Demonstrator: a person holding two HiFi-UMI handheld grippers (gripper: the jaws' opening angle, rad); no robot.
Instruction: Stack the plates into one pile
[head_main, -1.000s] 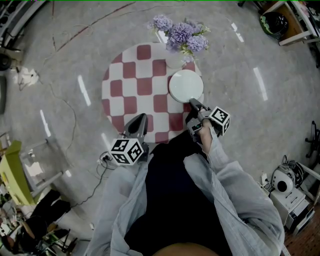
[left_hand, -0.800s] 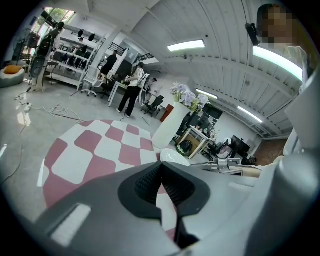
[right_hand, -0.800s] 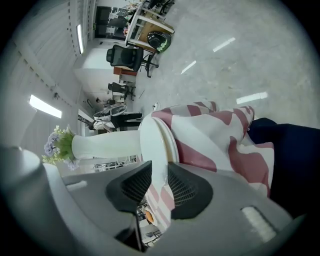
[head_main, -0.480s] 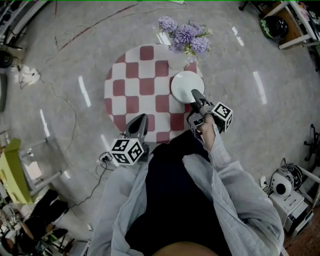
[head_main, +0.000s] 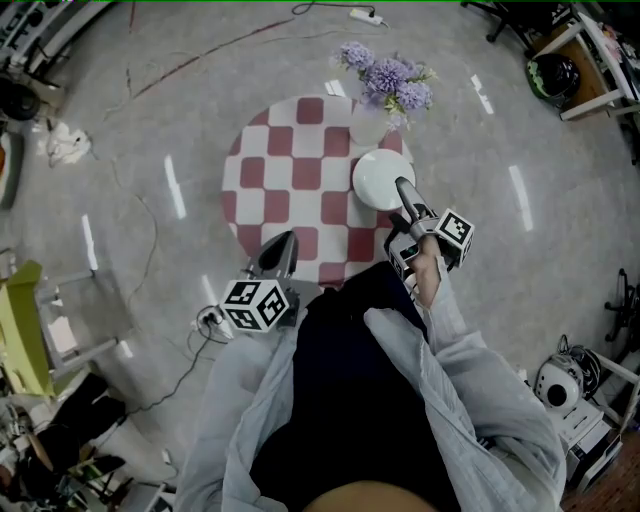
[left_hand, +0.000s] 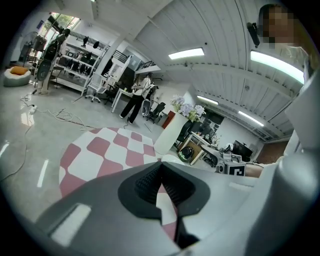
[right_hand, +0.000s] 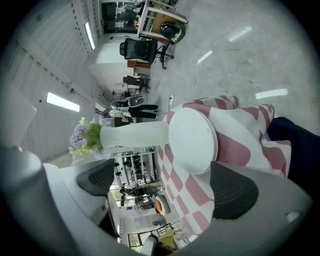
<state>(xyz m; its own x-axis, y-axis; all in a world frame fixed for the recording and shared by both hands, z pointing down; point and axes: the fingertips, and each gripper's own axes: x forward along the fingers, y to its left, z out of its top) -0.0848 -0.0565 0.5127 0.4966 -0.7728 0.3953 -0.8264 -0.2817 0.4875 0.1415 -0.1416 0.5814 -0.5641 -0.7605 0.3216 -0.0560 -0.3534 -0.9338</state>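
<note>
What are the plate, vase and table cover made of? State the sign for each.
Plate: probably glazed ceramic or melamine; smooth, plain white, faint sheen. Vase: likely ceramic or plastic; matte white, opaque. Table cover: fabric, it seems; checked red and white, drapes in folds at the edge.

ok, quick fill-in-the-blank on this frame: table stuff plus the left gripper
1. The round table's cloth is checked white and ____.
2. The white plate lies next to a vase holding ____ flowers.
3. The left gripper has its jaws ____, with nothing between them.

Missing words: red; purple; shut.
</note>
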